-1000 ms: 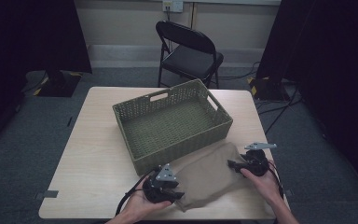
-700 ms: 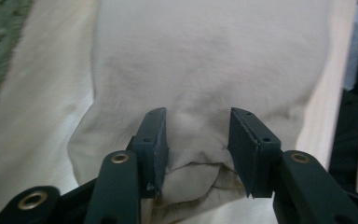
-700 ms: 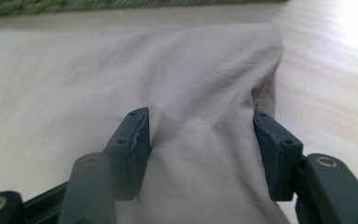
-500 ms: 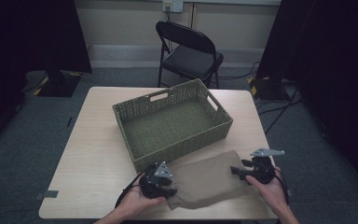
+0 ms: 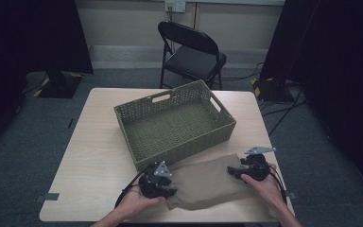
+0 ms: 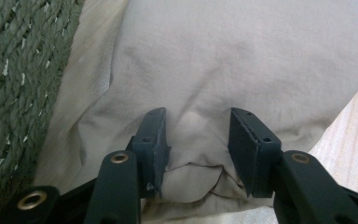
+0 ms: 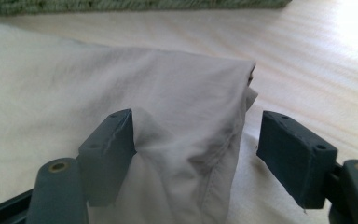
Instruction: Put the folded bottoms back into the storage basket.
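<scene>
Tan cloth [image 5: 207,182] at table's [image 5: 94,156] near edge, beside basket [image 5: 175,124], both grippers agape astride its ends

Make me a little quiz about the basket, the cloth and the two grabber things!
1. True or false: the folded tan cloth lies inside the green woven basket.
2. Which gripper is at which end of the cloth, seen from the high view?
3. Pick one. The jaws of the left gripper stand: A) spread apart with cloth bunched between them, B) pressed fully together on bare table, C) hooked on the basket handle.

Key
1. False. The cloth lies on the table, in front of the basket.
2. The left gripper is at the cloth's left end, the right gripper at its right end.
3. A.
</scene>
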